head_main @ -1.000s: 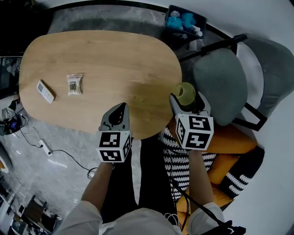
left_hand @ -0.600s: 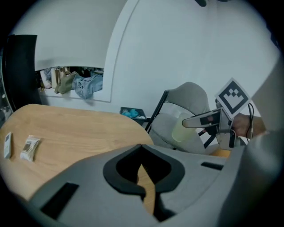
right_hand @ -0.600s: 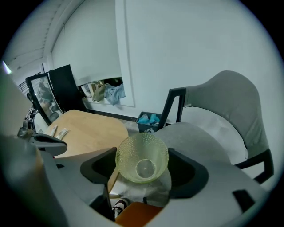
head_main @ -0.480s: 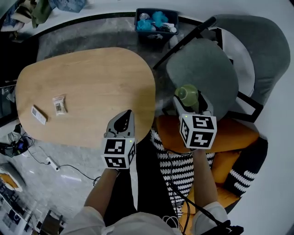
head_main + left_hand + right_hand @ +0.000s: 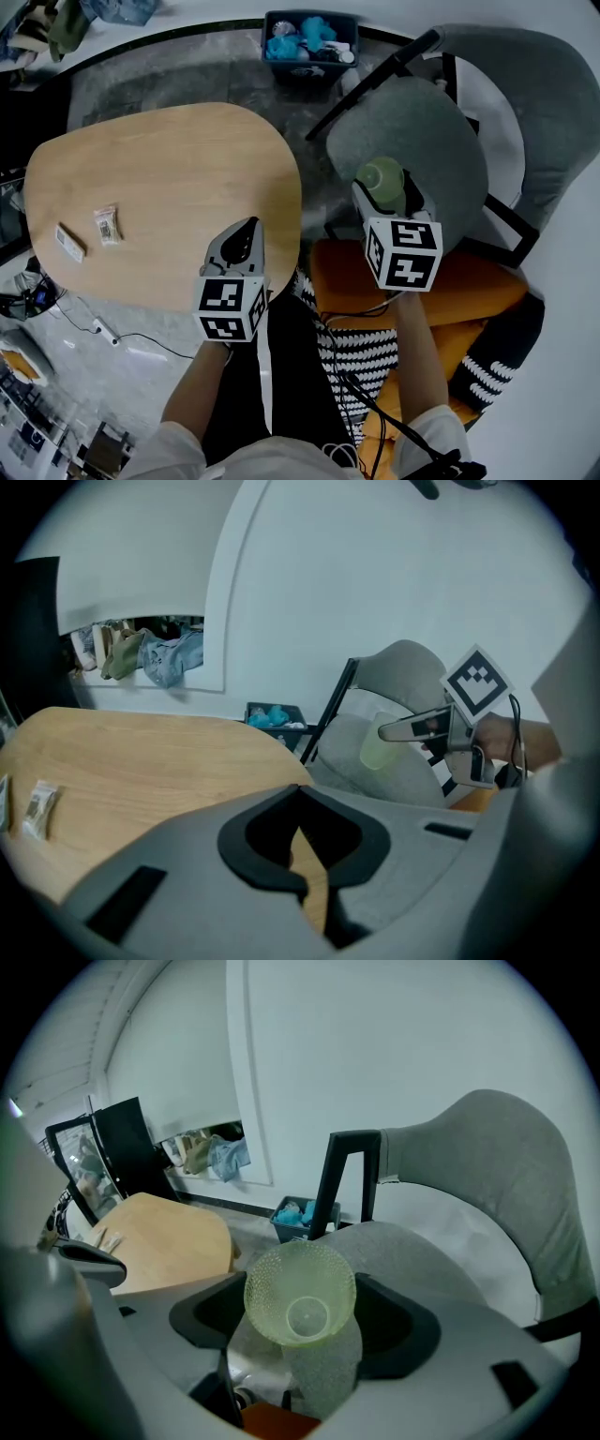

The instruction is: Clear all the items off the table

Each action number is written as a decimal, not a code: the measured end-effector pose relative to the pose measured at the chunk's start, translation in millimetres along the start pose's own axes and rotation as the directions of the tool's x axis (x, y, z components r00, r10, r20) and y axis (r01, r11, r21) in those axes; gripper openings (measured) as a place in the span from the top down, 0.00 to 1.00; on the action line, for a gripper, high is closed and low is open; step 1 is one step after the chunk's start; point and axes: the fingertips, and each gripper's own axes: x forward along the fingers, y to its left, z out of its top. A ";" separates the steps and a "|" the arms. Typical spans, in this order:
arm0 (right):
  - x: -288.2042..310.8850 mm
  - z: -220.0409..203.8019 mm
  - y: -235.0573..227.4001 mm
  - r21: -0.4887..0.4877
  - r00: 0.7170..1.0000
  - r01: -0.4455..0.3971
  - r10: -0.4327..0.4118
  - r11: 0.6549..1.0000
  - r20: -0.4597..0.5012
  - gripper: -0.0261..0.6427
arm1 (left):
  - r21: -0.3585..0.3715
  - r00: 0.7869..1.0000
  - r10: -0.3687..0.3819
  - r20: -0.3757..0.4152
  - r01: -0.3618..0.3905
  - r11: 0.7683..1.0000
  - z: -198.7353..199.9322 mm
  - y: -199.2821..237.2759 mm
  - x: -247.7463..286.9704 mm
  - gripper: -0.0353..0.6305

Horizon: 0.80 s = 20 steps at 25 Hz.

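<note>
Table [image 5: 169, 178]: oval wooden top, bare apart from two small things near its left end.
Chair [image 5: 441, 141]: grey and padded, just beyond the table's right edge.
Bin [image 5: 309, 42]: dark box on the floor past the table's far right corner, with blue things inside.
Right gripper [image 5: 305, 1335]: jaws closed on the base of the cup, holding it off the table above the chair seat.
Left gripper [image 5: 244, 234]: jaws closed together with nothing between them, hovering over the near edge at the table's right end.
Cup [image 5: 380, 174]: pale green and dimpled, empty, with its mouth tipped toward the gripper's camera. It is clear of the table's right edge and touches nothing but the jaws.
Packet [image 5: 106, 225]: small clear sachet lying flat near the left end, toward the near edge.
White bar [image 5: 68, 242]: possibly a remote, just left of the packet and closest to the left edge.
Step in hand: carrying the cup away, it seems. The table is roughly a third cleared, with two items left.
Next move: probably find a spot for the cup, either the chair seat or the bin, and let go gently so it doesn't roll. The free left gripper would then need to open and reach across to the left end for the packet, which lies flat and will need a low pinch.
</note>
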 end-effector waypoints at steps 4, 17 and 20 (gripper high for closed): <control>17.5 11.6 -10.2 0.029 1.000 0.007 -0.007 1.000 0.010 0.42 | 0.001 1.000 0.010 -0.007 -0.010 1.000 7.0 8.1 11.2 0.95; 49.7 24.8 -24.7 0.037 1.000 0.012 -0.013 0.999 0.026 0.42 | -0.009 0.999 0.021 -0.037 -0.022 1.000 5.4 15.5 28.0 0.95; 50.9 25.4 -24.2 0.040 0.999 0.009 -0.011 0.999 0.036 0.42 | -0.014 0.999 0.020 -0.039 -0.020 1.000 2.6 14.8 28.1 0.95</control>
